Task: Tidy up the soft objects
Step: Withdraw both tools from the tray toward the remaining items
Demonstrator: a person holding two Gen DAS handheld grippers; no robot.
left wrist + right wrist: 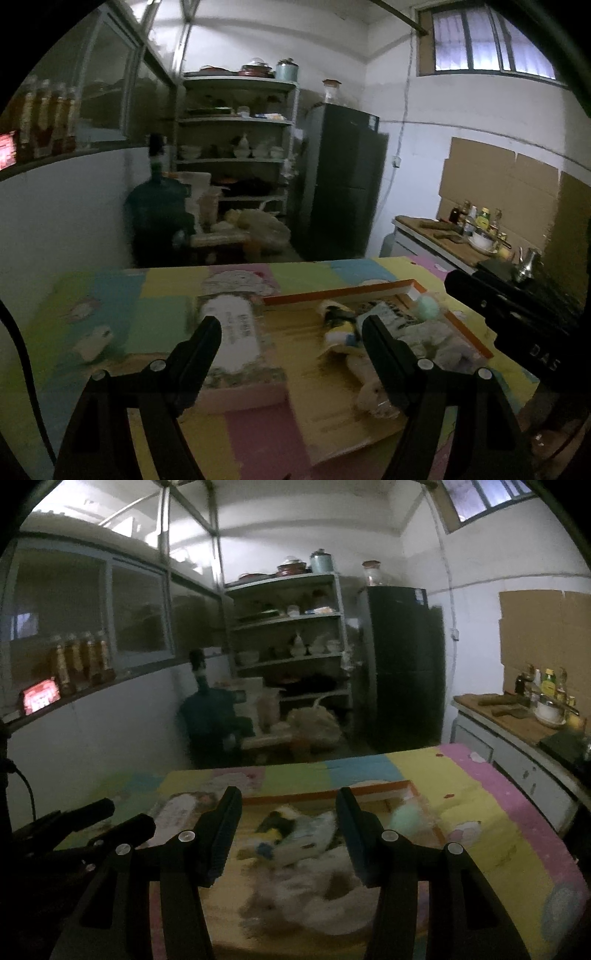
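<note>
A shallow cardboard tray with an orange rim (pixel 332 293) (pixel 369 786) lies on the pastel patchwork table mat (pixel 110 314). In it are several soft toys: a yellow, black and white plush (pixel 340 321) (pixel 280 827), a pale green ball (pixel 424 308) (pixel 404 818), a grey-white plush (pixel 432 336) and a blurred beige one (pixel 369 391) (pixel 314 890). My left gripper (pixel 291 328) hovers open over the tray's left part, holding nothing. My right gripper (pixel 288 805) hangs open above the toy pile, with nothing pressed between its pads.
A flat pink picture box (pixel 229 343) lies left of the tray. Beyond the table stand a water jug (pixel 159 210), a loaded shelf (pixel 236 147) and a dark fridge (pixel 343 177). A counter with bottles (pixel 524 709) runs along the right wall.
</note>
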